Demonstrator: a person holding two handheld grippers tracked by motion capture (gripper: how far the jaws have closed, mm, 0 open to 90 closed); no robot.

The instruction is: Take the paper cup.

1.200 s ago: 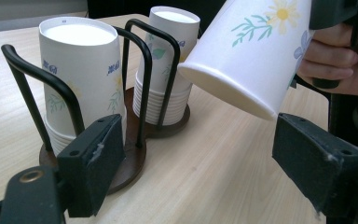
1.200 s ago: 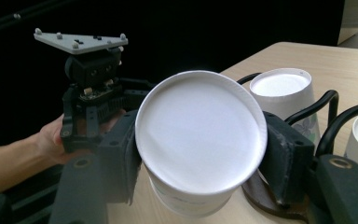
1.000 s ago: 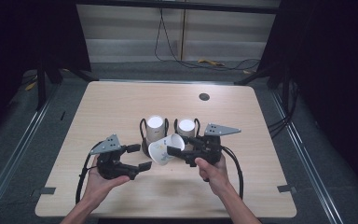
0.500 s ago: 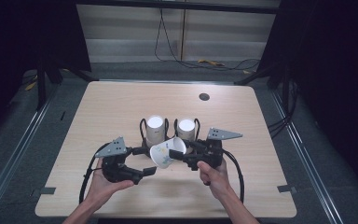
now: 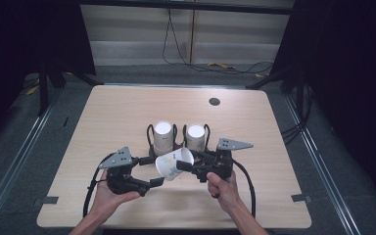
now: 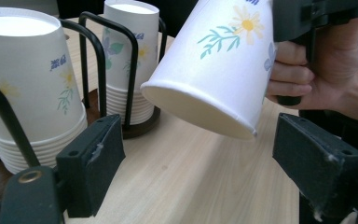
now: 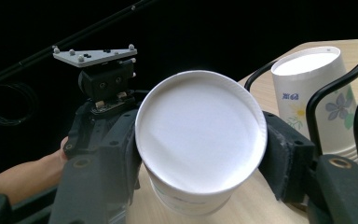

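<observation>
So your right gripper (image 5: 180, 166) is pinching the paper cup (image 5: 173, 164) tilted above the table, and your left gripper (image 5: 155, 182), jaws spread, has moved closer, looks handoff-ready.

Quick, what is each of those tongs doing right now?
Left tongs: open, holding nothing, jaws spread below the paper cup.
Right tongs: closed on the paper cup, holding it tilted above the table.
</observation>
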